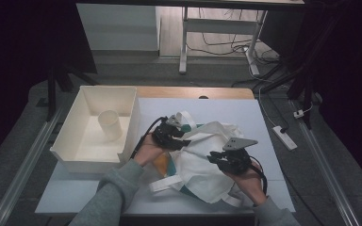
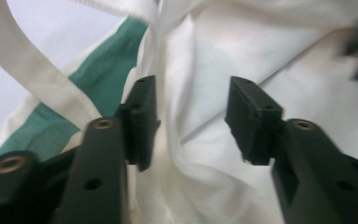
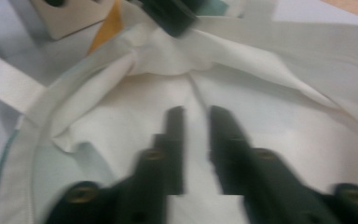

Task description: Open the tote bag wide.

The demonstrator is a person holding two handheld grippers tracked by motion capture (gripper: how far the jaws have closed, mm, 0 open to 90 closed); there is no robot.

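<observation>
The left claw (image 1: 173, 135) is spread apart over the white bag (image 1: 206, 155), which lies crumpled at its 4 o'clock on the table (image 1: 245, 113), and the right claw (image 1: 219, 159), a little apart, hangs above the bag's middle.

I work in what looks like a lab: dark drapes around my table (image 1: 264, 113), bare desk frames (image 1: 185, 42) behind, loose cables (image 1: 221, 47) and a power strip (image 1: 285, 137) on grey carpet.

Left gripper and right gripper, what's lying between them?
In the high view, crumpled white cloth of the tote bag spans the stretch between the left gripper and right gripper.
</observation>
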